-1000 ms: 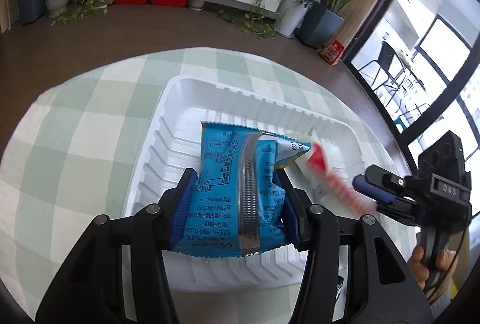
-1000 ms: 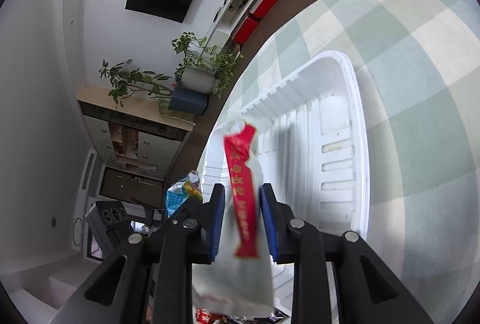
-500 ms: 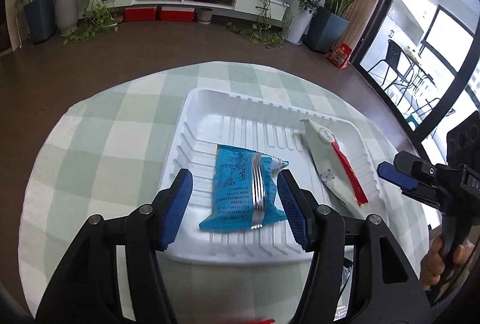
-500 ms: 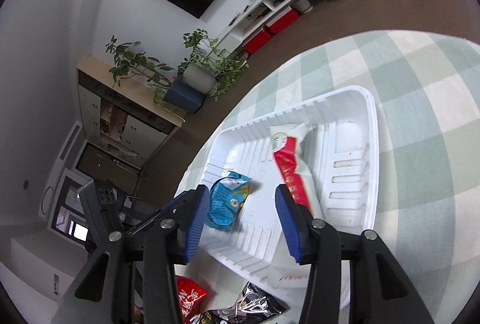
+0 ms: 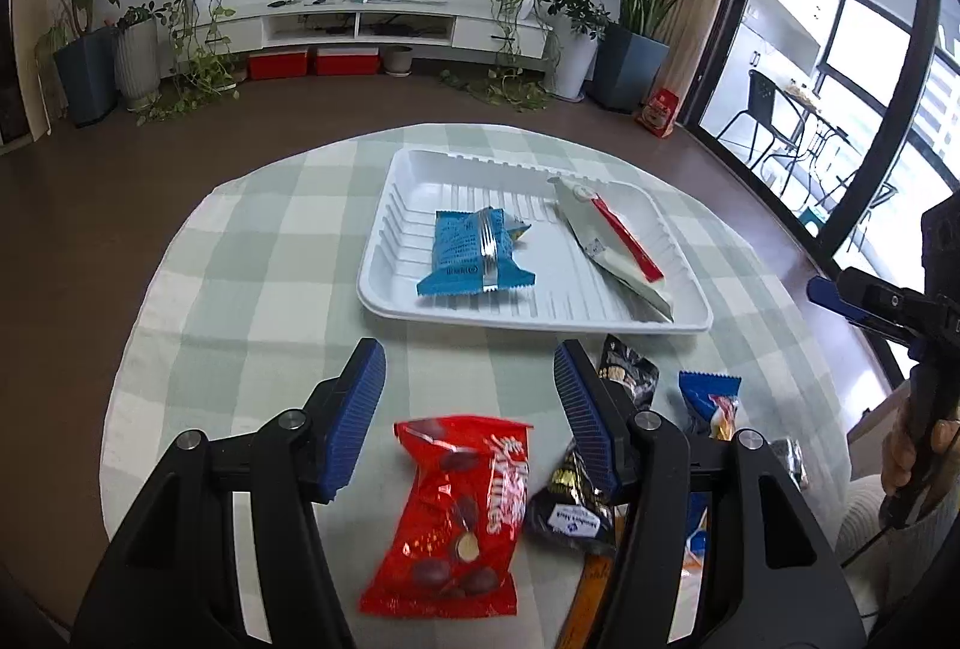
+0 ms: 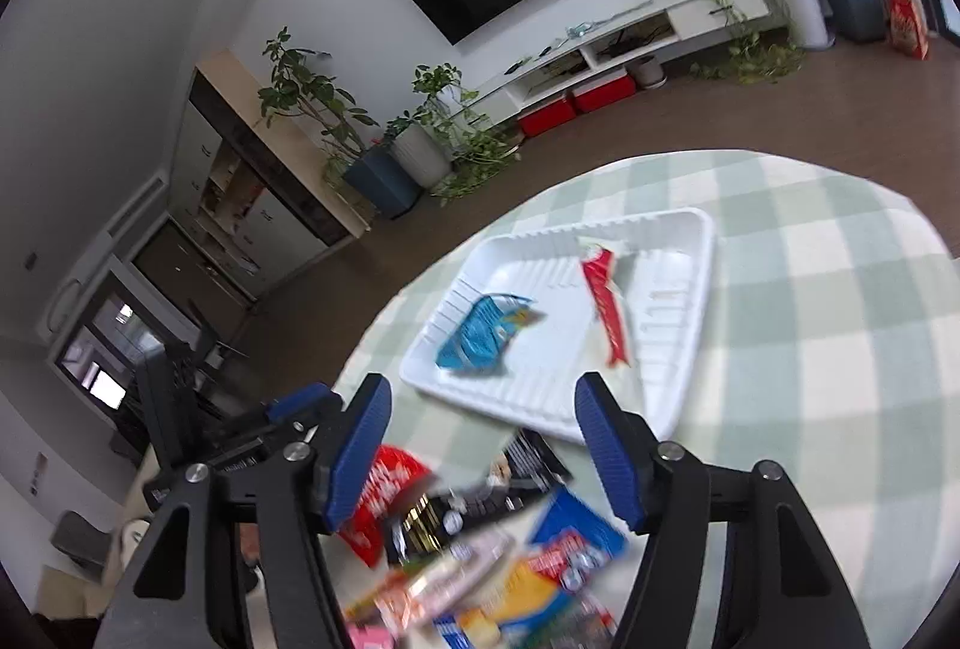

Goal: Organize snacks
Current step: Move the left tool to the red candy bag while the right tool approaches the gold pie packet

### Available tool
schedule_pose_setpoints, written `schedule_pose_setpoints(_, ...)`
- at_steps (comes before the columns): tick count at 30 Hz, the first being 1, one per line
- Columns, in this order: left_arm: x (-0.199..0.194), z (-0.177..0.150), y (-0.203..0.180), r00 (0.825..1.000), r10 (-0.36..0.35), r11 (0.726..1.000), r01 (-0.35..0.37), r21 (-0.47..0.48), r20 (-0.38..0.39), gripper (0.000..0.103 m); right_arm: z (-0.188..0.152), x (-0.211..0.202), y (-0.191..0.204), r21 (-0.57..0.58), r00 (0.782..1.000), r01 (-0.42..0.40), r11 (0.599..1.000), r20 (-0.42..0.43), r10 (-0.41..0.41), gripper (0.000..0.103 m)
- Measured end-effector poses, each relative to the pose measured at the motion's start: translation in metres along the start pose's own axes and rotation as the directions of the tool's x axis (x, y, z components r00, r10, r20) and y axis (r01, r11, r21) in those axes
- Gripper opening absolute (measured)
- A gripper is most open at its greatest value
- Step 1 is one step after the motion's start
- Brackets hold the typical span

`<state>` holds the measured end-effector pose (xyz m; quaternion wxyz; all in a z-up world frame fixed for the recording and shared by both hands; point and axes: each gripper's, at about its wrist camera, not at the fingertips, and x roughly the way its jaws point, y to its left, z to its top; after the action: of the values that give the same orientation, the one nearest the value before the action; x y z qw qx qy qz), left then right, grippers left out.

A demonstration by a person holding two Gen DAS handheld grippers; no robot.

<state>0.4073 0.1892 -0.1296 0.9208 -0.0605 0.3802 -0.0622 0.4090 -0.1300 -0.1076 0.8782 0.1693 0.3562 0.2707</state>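
Note:
A white tray (image 5: 540, 320) (image 6: 711, 253) sits on the checked tablecloth. In it lie a blue snack packet (image 5: 471, 253) (image 6: 480, 334) and a long white packet with a red stripe (image 5: 612, 241) (image 6: 606, 307). My left gripper (image 5: 465, 355) is open and empty, hovering short of the tray above a red snack packet (image 5: 456, 517). My right gripper (image 6: 485, 388) is empty with its jaws opening, above a blurred pile of loose snacks (image 6: 480, 559). In the left wrist view it appears at the far right (image 5: 840, 295), held by a hand.
Loose packets lie near the table's front edge: two black ones (image 5: 624, 367) (image 5: 570, 505) and a blue one (image 5: 708, 397). The round table (image 5: 252, 241) drops off to brown floor all around. Plants and a low TV shelf stand far behind.
Both grippers let go of their packets, which now lie in the tray. Both pulled back and up from the tray to above the loose snacks. The right one rolled.

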Motion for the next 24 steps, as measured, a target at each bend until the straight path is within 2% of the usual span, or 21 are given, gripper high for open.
schedule_pose_setpoints(3,-0.014,-0.018,-0.006,1.0,0.007,1.0,-0.007,0.016,-0.007,0.057,-0.032,-0.025,-0.004,-0.037,0.994,0.105,0.994,0.013,-0.105,0.073)
schedule_pose_setpoints(5,-0.018,-0.029,-0.008,1.0,0.003,1.0,-0.003,0.015,-0.017,0.057,-0.053,-0.034,-0.011,-0.03,0.989,0.146,0.989,-0.004,-0.146,0.074)
schedule_pose_setpoints(9,-0.021,-0.045,-0.008,0.999,0.004,1.0,-0.004,0.012,-0.036,0.057,-0.089,-0.039,-0.024,-0.04,0.971,0.214,0.976,-0.102,-0.217,0.074)
schedule_pose_setpoints(14,-0.027,-0.054,-0.007,0.999,0.0,1.0,0.0,-0.005,-0.047,0.057,-0.109,-0.039,-0.014,-0.185,0.943,0.251,0.95,-0.177,-0.283,0.074)
schedule_pose_setpoints(16,-0.027,-0.054,-0.006,0.999,-0.001,1.0,0.001,-0.01,-0.047,0.057,-0.115,-0.036,-0.006,-0.279,0.926,0.26,0.925,-0.2,-0.32,0.074)
schedule_pose_setpoints(19,-0.026,-0.054,-0.005,0.999,0.003,1.0,-0.003,-0.01,-0.05,0.057,-0.124,-0.028,0.005,-0.436,0.898,0.268,0.859,-0.21,-0.386,0.074)
schedule_pose_setpoints(24,-0.022,-0.055,-0.004,0.998,0.007,1.0,-0.008,-0.012,-0.065,0.057,-0.122,-0.01,0.011,-0.589,0.882,0.2,0.783,-0.24,-0.405,0.074)
